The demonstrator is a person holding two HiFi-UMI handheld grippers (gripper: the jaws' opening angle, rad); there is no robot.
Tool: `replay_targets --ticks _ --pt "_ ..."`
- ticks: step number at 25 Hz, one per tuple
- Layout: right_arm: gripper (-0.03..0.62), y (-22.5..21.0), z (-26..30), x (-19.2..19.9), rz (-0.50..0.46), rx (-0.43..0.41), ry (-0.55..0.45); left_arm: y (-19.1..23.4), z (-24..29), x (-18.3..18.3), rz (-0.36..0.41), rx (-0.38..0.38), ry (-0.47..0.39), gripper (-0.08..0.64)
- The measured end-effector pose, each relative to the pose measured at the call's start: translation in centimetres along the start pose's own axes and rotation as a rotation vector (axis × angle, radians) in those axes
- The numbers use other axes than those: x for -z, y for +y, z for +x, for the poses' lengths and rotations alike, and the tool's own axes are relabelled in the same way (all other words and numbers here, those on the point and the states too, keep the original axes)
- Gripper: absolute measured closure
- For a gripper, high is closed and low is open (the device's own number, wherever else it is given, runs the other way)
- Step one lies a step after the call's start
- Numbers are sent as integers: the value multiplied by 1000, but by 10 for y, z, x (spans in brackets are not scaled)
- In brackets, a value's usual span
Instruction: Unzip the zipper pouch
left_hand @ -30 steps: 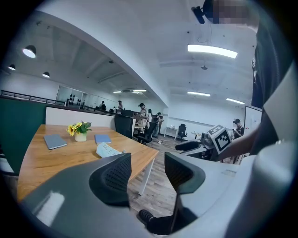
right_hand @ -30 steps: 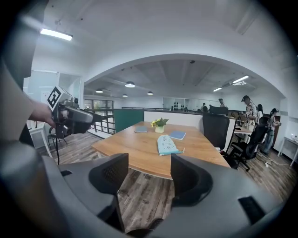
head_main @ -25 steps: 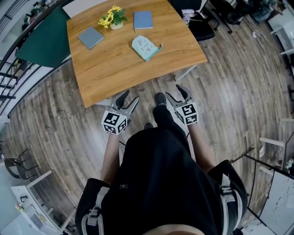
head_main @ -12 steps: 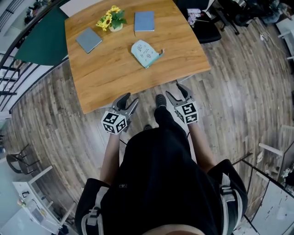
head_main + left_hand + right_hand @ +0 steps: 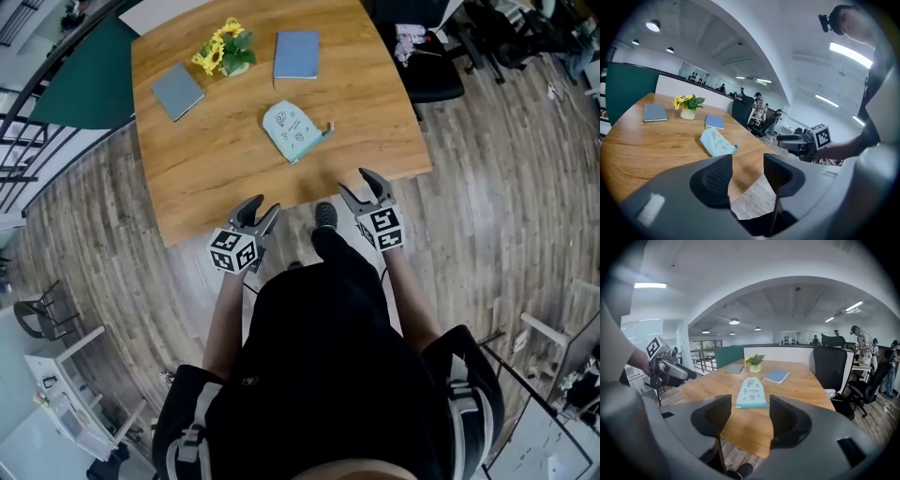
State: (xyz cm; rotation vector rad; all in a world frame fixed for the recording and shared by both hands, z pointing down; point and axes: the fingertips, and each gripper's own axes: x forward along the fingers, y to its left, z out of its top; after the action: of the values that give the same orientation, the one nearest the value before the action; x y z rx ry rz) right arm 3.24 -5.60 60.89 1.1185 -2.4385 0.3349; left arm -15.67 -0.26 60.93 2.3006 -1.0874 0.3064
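The person is holding both forearms forward at the near edge of the wooden table (image 5: 225, 178). The left gripper (image 5: 261, 208) and right gripper (image 5: 356, 183) are hovering, jaws wide apart, gripping nothing. The light-blue zipper pouch (image 5: 292, 131) is lying mid-table.

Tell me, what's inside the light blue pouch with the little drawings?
Its inside does not show. The pouch lies flat on the wooden table. The zipper along its edge looks closed, so the printed fabric covers whatever it holds.
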Motion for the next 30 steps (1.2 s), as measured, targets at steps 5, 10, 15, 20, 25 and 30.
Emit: replay_targets --ticks 5,10,15,20,25,30 --pt "338 -35 17 -8 -10 -39 1 12 26 -12 -34 -64 0 365" --pt "342 -60 35 -12 -39 -96 16 20 47 -23 -60 -121 -10 365" --pt "342 -80 50 -17 -48 -144 7 20 60 -25 -96 -163 -24 365" --pt "344 -87 60 -21 -43 -178 -5 25 69 -22 -102 -220 -14 365" --pt "348 -86 62 -7 -23 -204 14 33 82 -15 -124 -234 10 365" --pt "351 -78 66 -4 -31 -218 26 51 105 8 -153 -191 71 365"
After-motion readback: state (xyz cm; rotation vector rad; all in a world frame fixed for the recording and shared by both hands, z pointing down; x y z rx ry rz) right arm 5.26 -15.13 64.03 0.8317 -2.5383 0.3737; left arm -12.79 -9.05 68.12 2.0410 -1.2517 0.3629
